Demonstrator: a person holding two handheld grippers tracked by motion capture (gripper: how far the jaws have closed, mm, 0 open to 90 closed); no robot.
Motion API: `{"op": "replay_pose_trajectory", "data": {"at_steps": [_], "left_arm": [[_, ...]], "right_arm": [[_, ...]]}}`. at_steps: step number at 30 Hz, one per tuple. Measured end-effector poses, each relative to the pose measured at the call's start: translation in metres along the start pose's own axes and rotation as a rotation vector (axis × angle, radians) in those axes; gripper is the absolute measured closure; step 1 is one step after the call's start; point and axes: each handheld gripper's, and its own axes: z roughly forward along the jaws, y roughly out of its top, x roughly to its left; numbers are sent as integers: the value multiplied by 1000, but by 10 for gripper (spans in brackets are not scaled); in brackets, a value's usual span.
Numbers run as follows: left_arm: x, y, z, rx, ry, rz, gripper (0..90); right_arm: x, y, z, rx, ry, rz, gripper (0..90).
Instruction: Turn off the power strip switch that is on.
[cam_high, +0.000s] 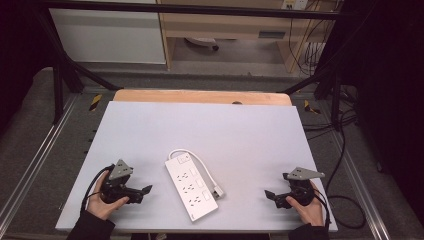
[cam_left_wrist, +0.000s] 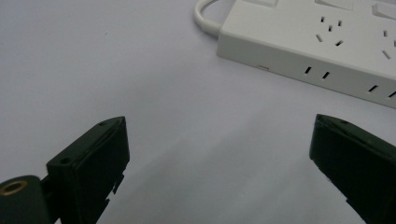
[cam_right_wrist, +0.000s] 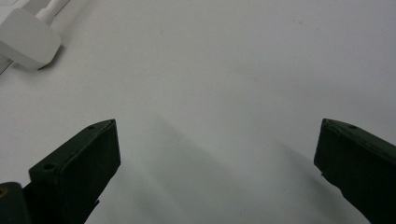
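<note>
Listing from the high view first: a pale grey rectangular tabletop (cam_high: 200, 125) with a strip of light wood along its far edge; on it, toward my near side and about midway between my hands, a white plastic six-outlet power strip (cam_high: 191, 188) lying flat and angled, its long axis running from far-left to near-right. Its white round cable (cam_high: 200, 162) loops out from the far end and curves down along the strip's right side to a white plug (cam_high: 218, 191) resting on the table just beside the strip. My left gripper (cam_high: 146, 190), black with a grey three-cornered plate on top, sits low over the near-left part of the table, my left hand (cam_high: 102, 197) wrapped round it, jaws pointing toward the strip but apart from it. My right gripper (cam_high: 270, 196), same build, is held by my right hand (cam_high: 305, 205) at the near-right, jaws pointing inward, well apart from the plug. Left gripper view: my two black jaws stand wide apart, released, nothing between them but bare table; the power strip's side wall and outlet face lie ahead at upper right, the cable's bend beside it. Right gripper view: my jaws likewise spread wide and empty over bare tabletop; the white plug with the start of its cable lies ahead at upper left.
</note>
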Motion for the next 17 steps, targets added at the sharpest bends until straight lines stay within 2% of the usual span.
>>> {"op": "replay_pose_trajectory", "data": {"at_steps": [9, 17], "left_arm": [[1, -13, -1, 11, -11, -9, 49], [2, -15, 1, 20, -14, -15, 49]], "right_arm": [[0, 0, 1, 9, 4, 2, 11], [0, 0, 1, 8, 6, 0, 11]]}}
